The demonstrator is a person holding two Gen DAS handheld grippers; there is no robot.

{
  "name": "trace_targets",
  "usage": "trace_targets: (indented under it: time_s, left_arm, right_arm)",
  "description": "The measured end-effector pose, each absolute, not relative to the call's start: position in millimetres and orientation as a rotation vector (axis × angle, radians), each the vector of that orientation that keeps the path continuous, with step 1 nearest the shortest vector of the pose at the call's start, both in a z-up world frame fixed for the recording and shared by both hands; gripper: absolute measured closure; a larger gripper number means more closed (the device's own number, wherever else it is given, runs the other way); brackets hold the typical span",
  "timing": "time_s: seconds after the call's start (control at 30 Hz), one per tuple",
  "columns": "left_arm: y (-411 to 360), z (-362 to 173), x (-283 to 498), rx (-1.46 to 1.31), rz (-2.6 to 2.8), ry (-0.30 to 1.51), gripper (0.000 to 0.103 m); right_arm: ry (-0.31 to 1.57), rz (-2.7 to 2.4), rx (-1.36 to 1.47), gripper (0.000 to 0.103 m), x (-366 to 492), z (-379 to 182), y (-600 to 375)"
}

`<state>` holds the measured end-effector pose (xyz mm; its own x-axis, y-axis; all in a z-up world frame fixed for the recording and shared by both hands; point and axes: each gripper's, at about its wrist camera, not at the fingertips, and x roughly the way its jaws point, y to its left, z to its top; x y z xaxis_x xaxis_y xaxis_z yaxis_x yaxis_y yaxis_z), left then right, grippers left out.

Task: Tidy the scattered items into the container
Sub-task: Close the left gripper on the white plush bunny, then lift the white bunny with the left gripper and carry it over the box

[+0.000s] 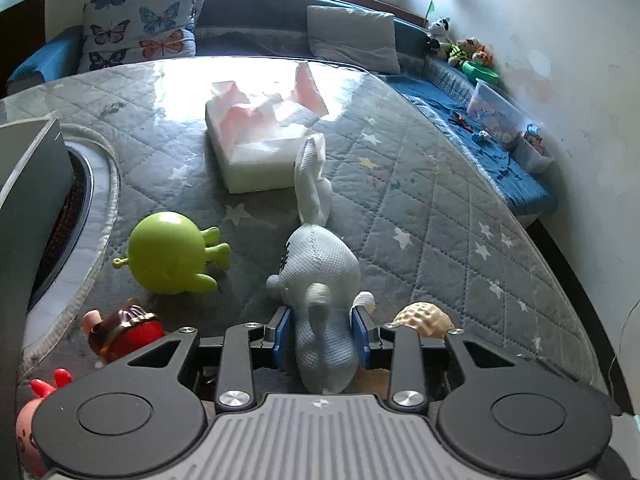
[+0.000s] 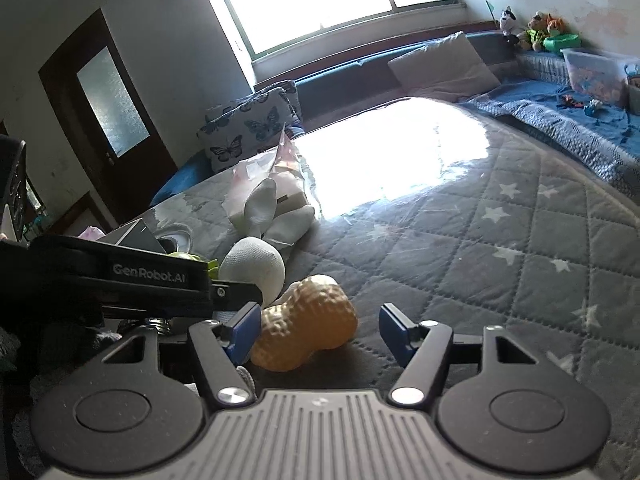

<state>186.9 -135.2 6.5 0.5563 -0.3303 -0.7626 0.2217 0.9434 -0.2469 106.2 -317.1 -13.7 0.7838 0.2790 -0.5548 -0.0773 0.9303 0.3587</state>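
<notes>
My left gripper [image 1: 322, 330] is shut on the body of a pale blue knitted rabbit [image 1: 320, 268], whose white ears point away over the quilted table [image 1: 420, 208]. The rabbit's head also shows in the right wrist view [image 2: 252, 268]. My right gripper [image 2: 316, 330] is open around a tan peanut toy [image 2: 306, 328], which lies on the quilt; its left pad [image 2: 244, 330] is close to or touching the toy, the right pad apart. The peanut also shows just right of the left gripper [image 1: 424, 316]. A green round toy [image 1: 172, 258] lies left of the rabbit.
A tissue box [image 1: 256, 140] stands mid-table. A red and brown figure [image 1: 124, 332] and a pink pig figure [image 1: 36, 412] lie at the near left. A grey box [image 1: 28, 208] stands at the left edge. A clear bin [image 1: 496, 112] sits on the sofa at right.
</notes>
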Motion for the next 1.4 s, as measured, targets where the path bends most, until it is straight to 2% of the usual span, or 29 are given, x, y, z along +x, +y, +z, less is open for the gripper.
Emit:
trace_targets:
  time_s: [0.53,0.77,0.93,1.4]
  left_arm:
    - [-132,6,175,-0.087,-0.363,0.889,0.077]
    - [-123,9,158,-0.020,-0.398,0.898,0.076]
    - [-120,7,145,0.015,-0.427,0.903,0.071]
    - [-116,7,92,0.084,-0.450,0.875,0.070]
  right_arm:
    - [0.616,0.204,0.355,0.036,112,-6,-324]
    - [0.608,0.263,0.358,0.038,124,1,-318]
    - [0.602,0.306,0.349,0.039,126,7,-310]
    - [0.629,0.469,0.371,0.039,104,15,-288]
